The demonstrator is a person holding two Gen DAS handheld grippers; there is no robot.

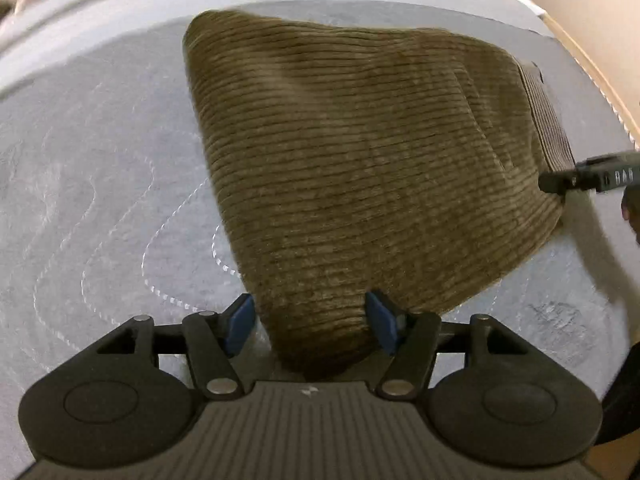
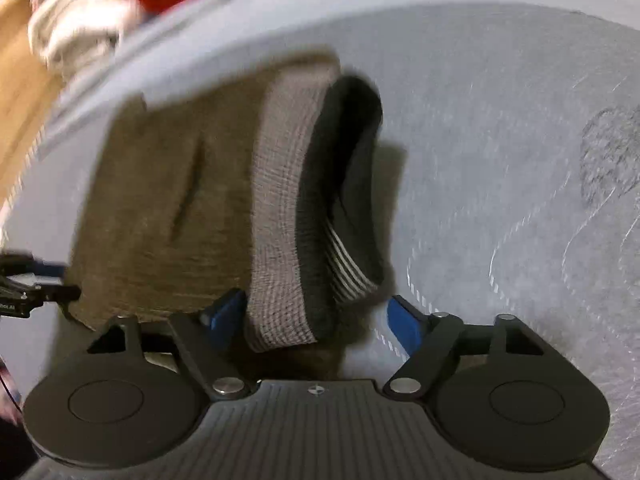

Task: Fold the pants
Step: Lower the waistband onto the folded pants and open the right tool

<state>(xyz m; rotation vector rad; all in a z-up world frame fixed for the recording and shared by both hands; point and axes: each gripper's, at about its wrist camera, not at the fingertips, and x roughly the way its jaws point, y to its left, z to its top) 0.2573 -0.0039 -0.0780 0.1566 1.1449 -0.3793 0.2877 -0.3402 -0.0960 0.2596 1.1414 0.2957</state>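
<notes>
Brown corduroy pants (image 1: 360,152) lie folded on a grey quilted mattress (image 1: 100,184). In the left wrist view my left gripper (image 1: 310,316) has its blue pads wide apart, with a bunched end of the pants between them. My right gripper shows at the right edge (image 1: 568,178), at the ribbed waistband. In the right wrist view my right gripper (image 2: 316,316) is open, its pads on either side of the grey ribbed waistband (image 2: 280,200), whose dark inside with a striped lining gapes open. The left gripper shows at the far left (image 2: 40,280). This view is blurred.
The mattress (image 2: 500,160) spreads around the pants. A cardboard box edge (image 1: 592,40) stands at the back right in the left wrist view. A pile of white and red clothes (image 2: 120,0) lies beyond the mattress in the right wrist view.
</notes>
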